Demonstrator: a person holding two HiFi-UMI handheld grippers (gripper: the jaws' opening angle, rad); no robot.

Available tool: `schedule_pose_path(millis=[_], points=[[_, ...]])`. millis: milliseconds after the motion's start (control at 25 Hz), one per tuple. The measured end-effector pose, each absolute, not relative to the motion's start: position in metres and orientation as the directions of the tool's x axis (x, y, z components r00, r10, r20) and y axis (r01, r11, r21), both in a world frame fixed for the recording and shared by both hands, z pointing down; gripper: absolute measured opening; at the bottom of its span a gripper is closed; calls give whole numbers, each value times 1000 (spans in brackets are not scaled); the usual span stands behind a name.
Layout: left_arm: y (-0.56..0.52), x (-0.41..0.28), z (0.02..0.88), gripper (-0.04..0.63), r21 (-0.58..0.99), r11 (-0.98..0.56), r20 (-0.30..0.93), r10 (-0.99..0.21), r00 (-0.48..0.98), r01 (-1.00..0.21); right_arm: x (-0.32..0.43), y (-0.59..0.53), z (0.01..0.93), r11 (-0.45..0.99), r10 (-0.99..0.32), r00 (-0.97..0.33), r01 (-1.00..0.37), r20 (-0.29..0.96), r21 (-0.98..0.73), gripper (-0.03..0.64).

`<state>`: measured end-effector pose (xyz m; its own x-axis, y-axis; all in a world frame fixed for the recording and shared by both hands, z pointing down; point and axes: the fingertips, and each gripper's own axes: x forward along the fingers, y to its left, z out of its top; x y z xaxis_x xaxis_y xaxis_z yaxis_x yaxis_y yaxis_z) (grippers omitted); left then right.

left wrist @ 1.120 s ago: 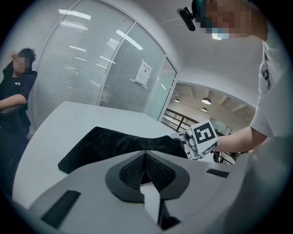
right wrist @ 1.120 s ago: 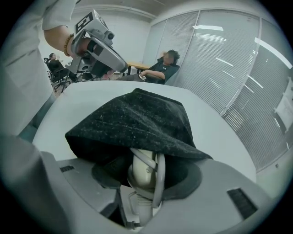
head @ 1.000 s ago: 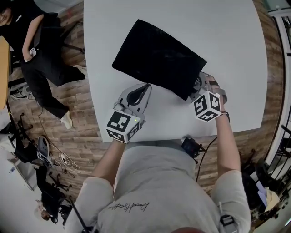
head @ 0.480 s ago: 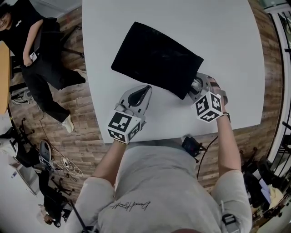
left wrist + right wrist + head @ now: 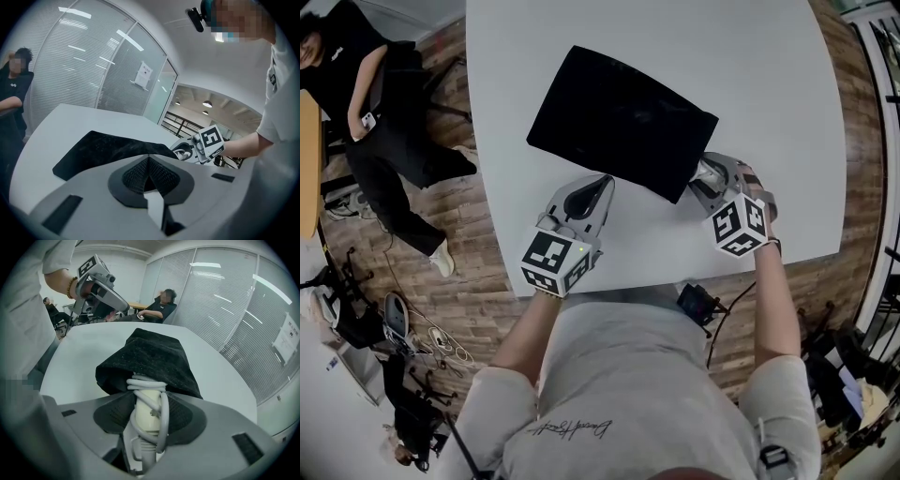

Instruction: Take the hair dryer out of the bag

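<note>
The right gripper (image 5: 705, 178) tilted steeply down at the mouth of the black bag (image 5: 619, 122) on the white bench (image 5: 769, 75), fingers clamped on the cream, cord-wrapped handle of the hair dryer (image 5: 149, 401), its rest hidden inside. The left gripper (image 5: 598, 185) hung beside the bag's near edge, fingers together, empty

Black bag (image 5: 623, 122), white table (image 5: 769, 66), brown wood-plank floor (image 5: 469, 272). The hair dryer (image 5: 146, 416) shows a cream handle wrapped in a pale grey cord (image 5: 162, 413). The left gripper (image 5: 602, 181) and the right gripper (image 5: 710, 180) are both light grey with black ribbed pads (each bears a cube patterned with black-and-white square markers). The person's shirt (image 5: 628, 375) is plain grey with dark script lettering; an onlooker (image 5: 366, 103) is dressed in black, with pale shoes.
</note>
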<state>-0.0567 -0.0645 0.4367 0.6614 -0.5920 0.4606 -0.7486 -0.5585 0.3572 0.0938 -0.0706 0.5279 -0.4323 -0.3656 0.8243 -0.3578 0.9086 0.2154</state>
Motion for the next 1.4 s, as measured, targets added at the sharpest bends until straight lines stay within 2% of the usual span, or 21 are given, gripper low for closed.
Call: schedule_pose_path(millis=[720,1400], points=[[-57,-57,435,11,342,-575,457,-589,666,-743,136,-48,526,854,-414,-374,-476,830,211,216],[-51,-30,434,11,348,-602,444,-569,692,-719,172,-24,522,795,-462,-334,-568,822,216,216]])
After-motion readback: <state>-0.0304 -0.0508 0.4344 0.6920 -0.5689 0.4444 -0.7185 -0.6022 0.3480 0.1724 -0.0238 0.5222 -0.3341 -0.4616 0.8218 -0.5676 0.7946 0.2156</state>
